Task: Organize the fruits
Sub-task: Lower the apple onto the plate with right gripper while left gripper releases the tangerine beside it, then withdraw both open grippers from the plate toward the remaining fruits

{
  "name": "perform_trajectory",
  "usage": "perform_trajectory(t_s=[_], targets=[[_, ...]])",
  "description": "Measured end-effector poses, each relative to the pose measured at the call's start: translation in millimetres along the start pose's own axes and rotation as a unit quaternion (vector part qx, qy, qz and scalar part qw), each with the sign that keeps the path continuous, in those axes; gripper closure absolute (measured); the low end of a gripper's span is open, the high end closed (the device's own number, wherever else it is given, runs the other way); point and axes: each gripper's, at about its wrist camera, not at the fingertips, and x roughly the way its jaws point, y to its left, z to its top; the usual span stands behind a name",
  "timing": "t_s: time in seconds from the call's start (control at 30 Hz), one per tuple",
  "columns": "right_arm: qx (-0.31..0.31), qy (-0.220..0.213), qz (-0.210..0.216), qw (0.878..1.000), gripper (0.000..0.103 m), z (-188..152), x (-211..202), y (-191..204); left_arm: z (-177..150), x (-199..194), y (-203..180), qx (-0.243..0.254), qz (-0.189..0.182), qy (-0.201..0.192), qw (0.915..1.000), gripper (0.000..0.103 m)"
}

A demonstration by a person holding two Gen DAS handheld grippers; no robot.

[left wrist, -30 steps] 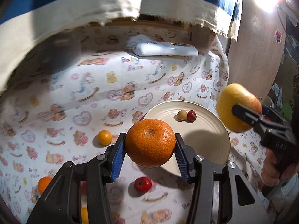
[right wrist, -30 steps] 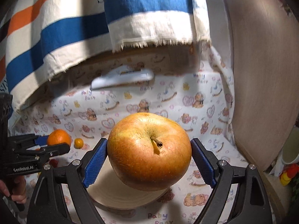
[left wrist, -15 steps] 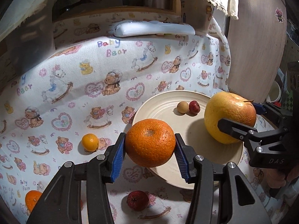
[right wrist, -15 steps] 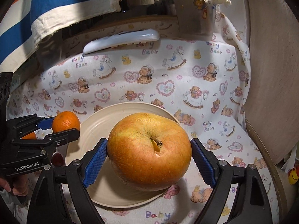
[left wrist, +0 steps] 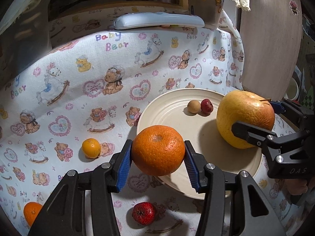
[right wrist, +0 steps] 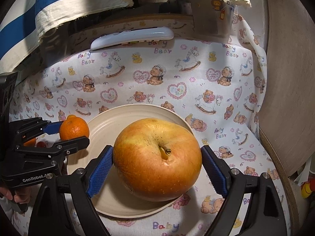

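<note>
Over the plate (left wrist: 167, 108), both grippers carry fruit: orange on the left, apple on the right.

The left gripper (left wrist: 158, 165) is clamped on the orange (left wrist: 158, 150), blue pads pressed to both its sides, held over the plate's near-left rim. The right gripper (right wrist: 157, 168) grips the apple (right wrist: 157, 157), stem toward the camera, low over the plate's right half; whether it touches the plate I cannot tell. On the plate's far side sit a tan fruit (left wrist: 193, 106) and a red one (left wrist: 206, 106), touching. Off the plate on the bear-print cloth (left wrist: 98, 68): a small yellow-orange fruit (left wrist: 91, 148) to the left, a red berry (left wrist: 144, 213) in front, another orange (left wrist: 31, 212) at the lower left edge. A white remote (left wrist: 159, 20) lies at the back.
</note>
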Motion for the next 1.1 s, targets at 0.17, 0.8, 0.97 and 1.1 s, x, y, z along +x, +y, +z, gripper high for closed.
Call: perform_trajectory(t_s=[0.17,0.8,0.97,1.1], targets=[[-0.006,0.002,0.001,1.000,0.013,0,0,0,-3,5,0,-0.001,-0.010,0.015,0.9998,0.052],[0.021,-0.062,0.011,0.998,0.001,5,-28,-6,-1,-2,17,-0.032,0.011,0.005,0.9994,0.028],[0.031,-0.140,-0.043,0.989,0.001,9,-60,-10,1,-32,14,-0.025,0.041,-0.039,0.9981,0.028],[0.033,-0.176,-0.047,0.983,0.001,17,-85,-8,0,-72,18,-0.015,0.073,-0.091,0.9931,0.025]])
